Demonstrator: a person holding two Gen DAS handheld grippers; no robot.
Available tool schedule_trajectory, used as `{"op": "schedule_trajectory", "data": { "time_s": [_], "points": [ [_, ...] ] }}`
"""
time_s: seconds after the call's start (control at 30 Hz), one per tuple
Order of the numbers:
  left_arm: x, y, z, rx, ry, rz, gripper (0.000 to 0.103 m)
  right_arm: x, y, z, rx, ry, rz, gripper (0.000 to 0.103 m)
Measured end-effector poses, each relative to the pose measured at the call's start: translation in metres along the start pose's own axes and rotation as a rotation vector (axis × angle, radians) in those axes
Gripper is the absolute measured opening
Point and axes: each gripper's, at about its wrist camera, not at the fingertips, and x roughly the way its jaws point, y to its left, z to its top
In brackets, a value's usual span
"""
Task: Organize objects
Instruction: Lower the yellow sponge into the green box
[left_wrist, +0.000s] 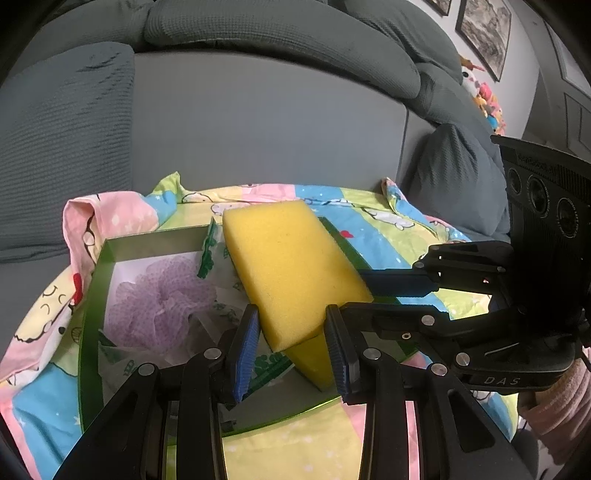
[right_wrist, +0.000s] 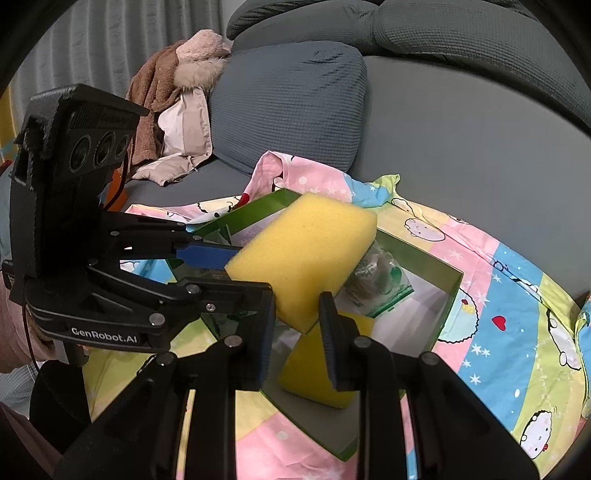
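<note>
A large yellow sponge (left_wrist: 291, 269) is held tilted above a green box (left_wrist: 92, 295). My left gripper (left_wrist: 291, 343) grips the sponge's near end, and my right gripper (right_wrist: 297, 332) grips another corner of the same sponge (right_wrist: 306, 251). Each gripper shows in the other's view: the right gripper (left_wrist: 399, 295) from the right, the left gripper (right_wrist: 221, 269) from the left. A second yellow sponge (right_wrist: 325, 369) lies in the box (right_wrist: 448, 314) below. A purple mesh bath pouf (left_wrist: 159, 299) and green-printed plastic packets (right_wrist: 376, 284) lie inside the box.
The box sits on a pastel cartoon-print cloth (right_wrist: 498, 295) spread over a grey sofa (left_wrist: 258, 122) with cushions. A brown and pink coat (right_wrist: 173, 99) lies at the sofa's left end. Plush toys (left_wrist: 484, 99) sit at the right end.
</note>
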Motion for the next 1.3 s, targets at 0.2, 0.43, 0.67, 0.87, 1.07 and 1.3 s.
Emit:
{"op": "schedule_trajectory", "data": {
  "time_s": [0.2, 0.43, 0.67, 0.87, 1.07, 1.3],
  "points": [
    [0.004, 0.003, 0.0, 0.0, 0.009, 0.0, 0.036, 0.004, -0.001, -0.001, 0.004, 0.009, -0.001, 0.025],
    [0.01, 0.008, -0.002, -0.007, 0.024, 0.0, 0.036, 0.011, -0.003, -0.002, 0.008, 0.024, 0.0, 0.025],
    [0.018, 0.011, -0.006, -0.019, 0.041, -0.001, 0.036, 0.019, -0.005, -0.004, 0.013, 0.045, -0.002, 0.024],
    [0.022, 0.013, -0.006, -0.021, 0.048, -0.003, 0.036, 0.023, -0.007, -0.005, 0.016, 0.055, -0.001, 0.024],
    [0.027, 0.014, -0.008, -0.021, 0.059, 0.0, 0.036, 0.028, -0.008, -0.006, 0.021, 0.066, -0.002, 0.024],
    [0.032, 0.015, -0.01, -0.025, 0.071, 0.003, 0.036, 0.033, -0.009, -0.007, 0.027, 0.076, -0.002, 0.024]
  ]
}}
